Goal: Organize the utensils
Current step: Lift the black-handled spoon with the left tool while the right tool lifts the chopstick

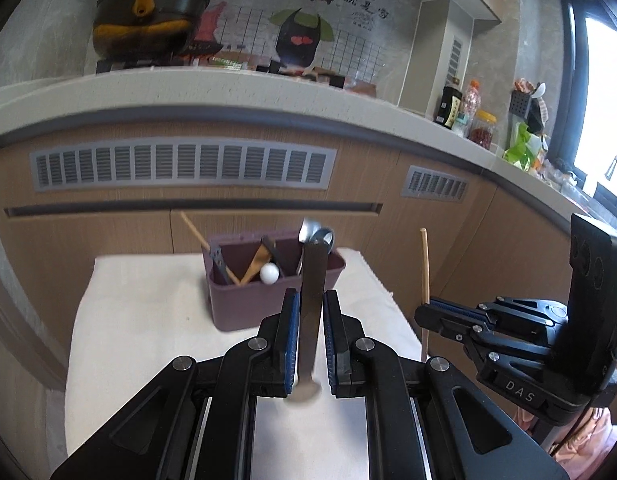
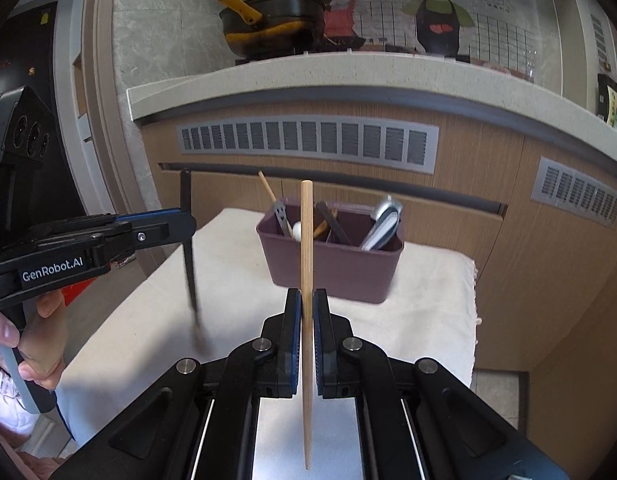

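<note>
utensils: one in each gripper, above the table

left gripper point(image 1: 311, 300) nearly closed, pinching a dark flat handle point(image 1: 311, 280), upright. right gripper point(image 2: 307, 300) fully closed on a wooden chopstick point(image 2: 306, 248), upright. purple utensil caddy point(image 1: 244, 300) sits ahead on the white cloth point(image 1: 148, 312), holding spoons point(image 2: 382, 222), a chopstick and other utensils.

Pale speckled counter point(image 1: 236, 84) over wood cabinets point(image 1: 108, 248) with vents point(image 1: 180, 164); bright, seemingly daylit window point(image 1: 600, 120) at right.
</note>
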Demonstrator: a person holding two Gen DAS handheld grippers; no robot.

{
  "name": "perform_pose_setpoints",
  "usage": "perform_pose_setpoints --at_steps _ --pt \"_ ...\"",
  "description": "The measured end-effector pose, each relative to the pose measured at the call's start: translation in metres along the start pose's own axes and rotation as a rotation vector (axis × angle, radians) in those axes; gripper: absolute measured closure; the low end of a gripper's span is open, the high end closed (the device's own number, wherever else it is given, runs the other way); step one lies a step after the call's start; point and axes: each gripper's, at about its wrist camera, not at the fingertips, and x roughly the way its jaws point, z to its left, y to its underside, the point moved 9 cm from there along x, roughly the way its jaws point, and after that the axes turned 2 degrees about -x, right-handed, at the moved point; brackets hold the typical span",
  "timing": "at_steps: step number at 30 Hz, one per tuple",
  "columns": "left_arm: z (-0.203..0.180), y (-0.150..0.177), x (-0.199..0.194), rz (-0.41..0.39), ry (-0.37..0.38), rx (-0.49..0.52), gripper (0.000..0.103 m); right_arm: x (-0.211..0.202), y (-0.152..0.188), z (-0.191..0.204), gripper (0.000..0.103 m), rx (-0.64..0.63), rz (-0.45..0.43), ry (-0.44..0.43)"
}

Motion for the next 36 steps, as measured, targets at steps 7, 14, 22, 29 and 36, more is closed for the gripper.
perform_pose_setpoints --at_steps 7,14,22,29,36 --pt "-0.021 -0.066 -0.022 -0.135 -0.002 0.087 0.091 -0.027 -0.074 -0.015 0.098 -0.017 -0.147 0.046" --pt "-0.019 -0.111 -0.023 -0.17 -0.005 0.104 0.091 -0.038 -0.129 -0.038 0.098 -0.006 -0.233 0.1" --pt "0.005 -0.009 0.061 0.188 -0.013 0.056 0.089 -0.001 -0.071 -0.056 0.098 0.059 -0.093 0.088" --pt "0.021 0.092 0.147 0.486 -0.047 -0.034 0.066 0.023 -0.018 -0.069 0.098 0.105 0.008 0.068" --pt "0.026 0.115 0.195 0.549 -0.133 -0.026 0.064 0.03 0.001 -0.077 0.098 0.131 0.024 0.052"
